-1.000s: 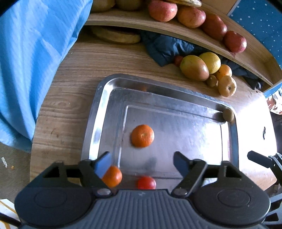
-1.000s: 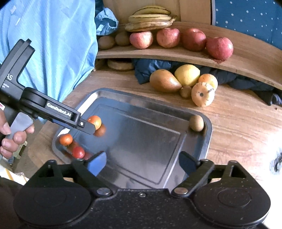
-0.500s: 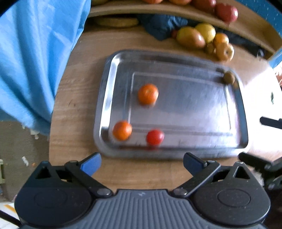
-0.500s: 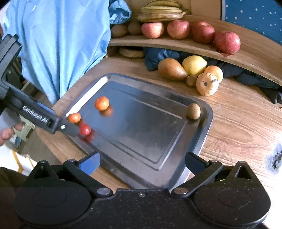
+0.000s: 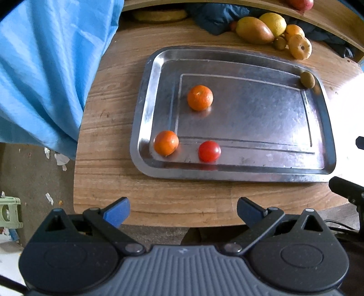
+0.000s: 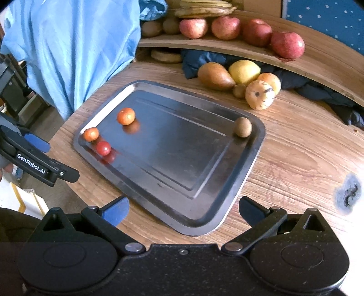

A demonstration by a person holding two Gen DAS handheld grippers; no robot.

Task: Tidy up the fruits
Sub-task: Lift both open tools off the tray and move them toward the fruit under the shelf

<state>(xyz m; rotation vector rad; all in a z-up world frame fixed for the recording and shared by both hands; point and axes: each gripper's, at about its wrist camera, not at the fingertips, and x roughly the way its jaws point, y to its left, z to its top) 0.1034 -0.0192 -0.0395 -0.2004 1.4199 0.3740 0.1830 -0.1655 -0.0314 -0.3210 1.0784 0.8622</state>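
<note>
A steel tray (image 5: 250,175) (image 6: 254,145) lies on the round wooden table. In it are two oranges (image 5: 200,97) (image 5: 166,142), a red tomato (image 5: 209,151) and a brown kiwi (image 5: 307,79) in the far right corner. The right wrist view shows the same oranges (image 6: 125,116) (image 6: 91,133), tomato (image 6: 103,148) and kiwi (image 6: 243,127). My left gripper (image 5: 183,210) hangs open over the table's near edge, nothing between its fingers; it also shows in the right wrist view, left gripper (image 6: 43,157). My right gripper (image 6: 183,210) is open above the tray's near corner, empty.
A pear (image 6: 215,76), a lemon (image 6: 244,71) and smaller fruit (image 6: 259,95) lie behind the tray by a dark cloth (image 6: 200,60). A curved shelf (image 6: 318,57) carries several apples (image 6: 287,44) and bananas (image 6: 204,9). Blue fabric (image 5: 50,68) hangs at left. The floor lies below the table edge.
My left gripper let go of an orange in the tray's near left corner, opened wide and drew back past the table edge. The right gripper opened wider and pulled back slightly.
</note>
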